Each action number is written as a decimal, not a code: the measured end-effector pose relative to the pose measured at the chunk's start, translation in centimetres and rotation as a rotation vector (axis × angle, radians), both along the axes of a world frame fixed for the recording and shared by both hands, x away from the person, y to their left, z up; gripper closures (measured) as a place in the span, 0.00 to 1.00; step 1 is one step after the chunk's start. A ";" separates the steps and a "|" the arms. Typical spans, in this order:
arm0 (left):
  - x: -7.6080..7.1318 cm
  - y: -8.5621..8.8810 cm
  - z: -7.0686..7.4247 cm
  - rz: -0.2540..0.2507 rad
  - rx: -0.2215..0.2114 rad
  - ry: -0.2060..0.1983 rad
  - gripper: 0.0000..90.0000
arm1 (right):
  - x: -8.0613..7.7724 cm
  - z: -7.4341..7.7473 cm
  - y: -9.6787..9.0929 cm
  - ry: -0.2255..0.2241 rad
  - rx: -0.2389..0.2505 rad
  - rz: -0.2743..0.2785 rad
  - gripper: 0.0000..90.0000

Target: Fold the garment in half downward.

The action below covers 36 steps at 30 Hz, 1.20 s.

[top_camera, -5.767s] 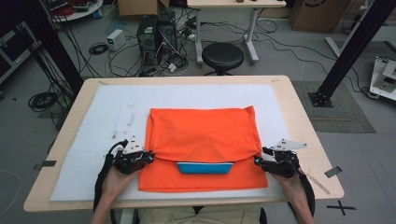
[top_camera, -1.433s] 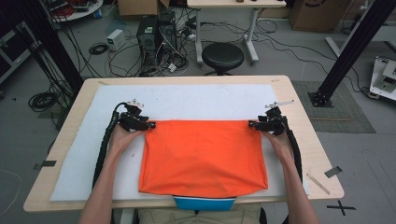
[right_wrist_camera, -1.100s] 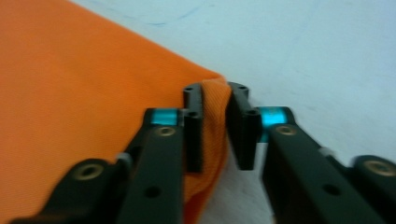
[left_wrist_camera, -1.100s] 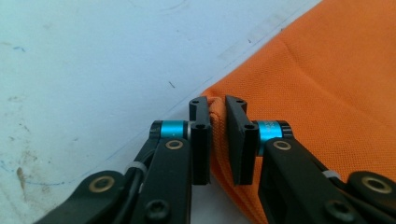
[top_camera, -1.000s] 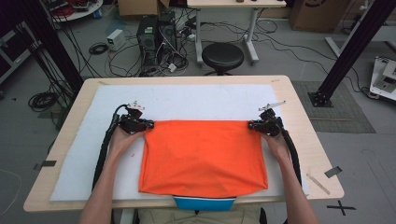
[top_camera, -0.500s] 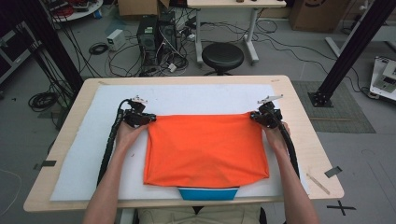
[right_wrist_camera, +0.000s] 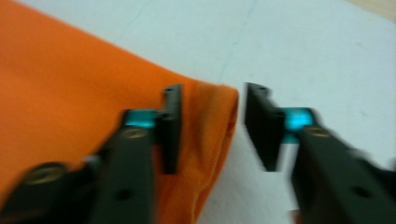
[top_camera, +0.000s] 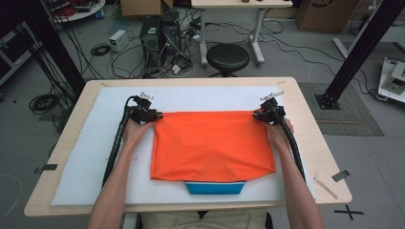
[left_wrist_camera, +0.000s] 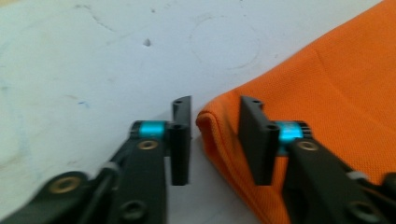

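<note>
Left hand-held gripper and right hand-held gripper: jaws just opened, far corners of folded orange shirt loose between pads, flat on white mat atop counter. Risk: dragging back snags corner, undoes fold; blue part peeking at near edge

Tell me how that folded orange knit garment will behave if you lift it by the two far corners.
The folded orange knit garment will probably hang limp and sag in the middle, since its corners crumple softly between open jaws. It looks light, being thin cloth. The textured weave should grip well, though the layers may unfold.
</note>
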<state>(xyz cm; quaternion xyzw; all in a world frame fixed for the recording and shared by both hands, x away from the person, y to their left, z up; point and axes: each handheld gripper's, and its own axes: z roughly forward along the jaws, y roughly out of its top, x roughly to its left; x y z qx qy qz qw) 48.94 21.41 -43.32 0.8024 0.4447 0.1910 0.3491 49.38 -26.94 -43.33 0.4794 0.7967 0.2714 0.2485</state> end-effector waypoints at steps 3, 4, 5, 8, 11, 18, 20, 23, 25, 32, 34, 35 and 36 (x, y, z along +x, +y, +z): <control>-1.5 -0.3 1.1 -0.021 -0.012 -0.048 0.61 | -1.6 1.6 0.1 -0.013 0.112 0.015 0.53; -2.2 -0.5 1.4 -0.033 -0.009 -0.066 0.61 | -2.5 2.1 0.4 -0.033 0.127 0.029 0.53; -2.8 -0.7 1.7 -0.044 -0.012 -0.070 0.61 | -3.6 2.6 0.9 -0.054 0.145 0.065 0.54; -4.7 -1.8 2.4 -0.114 -0.005 -0.092 0.61 | -6.9 3.6 2.9 -0.071 0.207 0.204 0.61; -6.2 -2.7 2.6 -0.164 0.010 -0.089 0.66 | -9.5 3.4 5.8 -0.049 0.198 0.330 0.68; -8.6 -2.0 1.3 -0.163 -0.041 -0.080 0.67 | -12.0 1.9 11.7 0.050 0.215 0.530 0.78; -9.2 -1.6 1.0 -0.164 -0.031 -0.082 0.67 | -12.3 1.3 12.7 0.067 0.152 0.545 0.83; -10.1 -1.1 0.9 -0.165 -0.054 -0.087 0.67 | -12.3 0.2 13.2 0.100 0.117 0.536 0.86; -10.7 -0.8 1.0 -0.170 -0.063 -0.091 0.66 | -12.6 -0.5 13.5 0.091 0.096 0.531 0.87; -12.3 0.0 1.5 -0.161 -0.079 -0.103 0.61 | -13.2 -0.5 13.1 0.067 0.109 0.505 0.71; -13.1 0.2 1.8 -0.160 -0.084 -0.106 0.58 | -13.4 0.0 12.3 0.040 0.126 0.469 0.56; -13.5 0.3 1.9 -0.162 -0.087 -0.105 0.56 | -13.7 0.3 11.5 0.035 0.142 0.455 0.53; -14.1 0.4 2.0 -0.167 -0.090 -0.107 0.54 | -14.1 0.6 10.7 0.017 0.141 0.429 0.52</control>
